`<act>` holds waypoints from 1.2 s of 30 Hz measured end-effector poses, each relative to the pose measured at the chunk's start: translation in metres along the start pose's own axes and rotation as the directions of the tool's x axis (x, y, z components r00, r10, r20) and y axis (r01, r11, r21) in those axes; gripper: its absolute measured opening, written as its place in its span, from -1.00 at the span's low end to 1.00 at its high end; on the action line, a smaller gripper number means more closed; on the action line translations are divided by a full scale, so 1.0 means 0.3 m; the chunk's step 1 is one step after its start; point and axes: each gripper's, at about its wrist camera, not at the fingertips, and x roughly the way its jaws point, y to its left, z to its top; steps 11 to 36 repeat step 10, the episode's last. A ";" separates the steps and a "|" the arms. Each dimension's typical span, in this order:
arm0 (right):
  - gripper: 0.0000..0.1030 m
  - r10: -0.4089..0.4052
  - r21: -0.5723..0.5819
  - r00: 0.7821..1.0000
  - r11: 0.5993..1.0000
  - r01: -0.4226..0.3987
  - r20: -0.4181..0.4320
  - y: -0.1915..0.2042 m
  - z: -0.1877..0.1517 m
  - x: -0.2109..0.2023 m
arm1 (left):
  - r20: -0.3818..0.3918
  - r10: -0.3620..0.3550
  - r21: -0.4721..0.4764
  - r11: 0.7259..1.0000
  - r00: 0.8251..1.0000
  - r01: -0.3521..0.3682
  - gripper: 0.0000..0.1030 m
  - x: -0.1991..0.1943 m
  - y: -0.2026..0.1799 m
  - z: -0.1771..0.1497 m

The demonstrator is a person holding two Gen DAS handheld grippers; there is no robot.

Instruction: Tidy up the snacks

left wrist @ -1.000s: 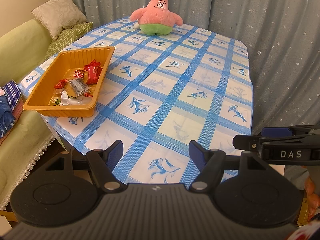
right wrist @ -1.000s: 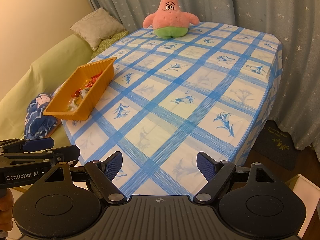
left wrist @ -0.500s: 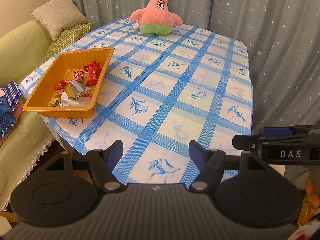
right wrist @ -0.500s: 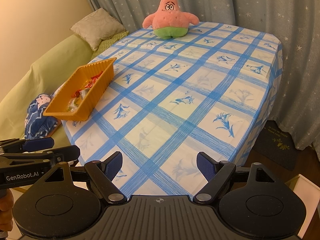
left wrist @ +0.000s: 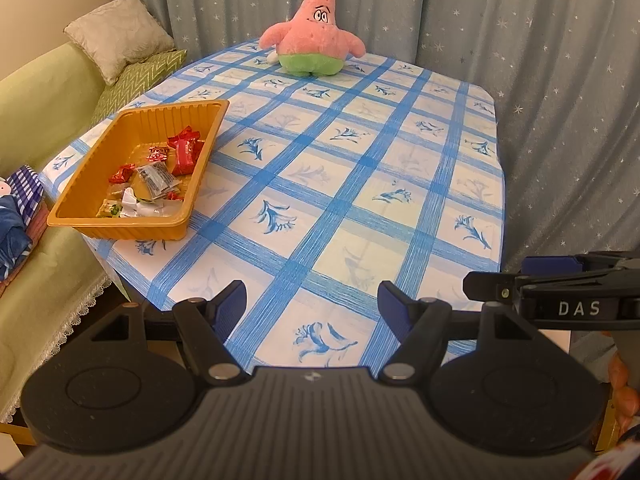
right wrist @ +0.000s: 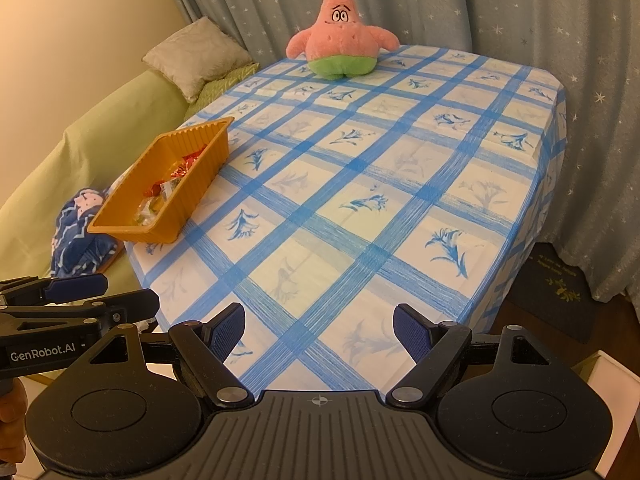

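Resting loose in the ribbed orange plastic tray (left wrist: 132,222): small foil-wrapped snacks (left wrist: 160,168), at the checked-cloth table's (left wrist: 360,184) left edge.
They look light, crinkly and slippery (pinch a wrapper's twisted end); left gripper (left wrist: 312,300) and right gripper (right wrist: 319,322) both gape empty, well short.

Both wrist views over table (left wrist: 360,184)
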 end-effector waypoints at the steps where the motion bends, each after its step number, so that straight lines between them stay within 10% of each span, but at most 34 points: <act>1: 0.57 0.000 0.000 1.000 1.000 0.000 0.000 -0.002 0.003 -0.001 | 0.002 0.000 0.000 1.000 1.000 0.000 0.37 0.000 -0.002 0.000; 36: 0.57 0.013 -0.006 1.000 1.000 -0.013 0.007 -0.002 0.033 -0.004 | 0.028 0.016 -0.009 1.000 0.999 -0.015 0.37 -0.009 -0.018 -0.011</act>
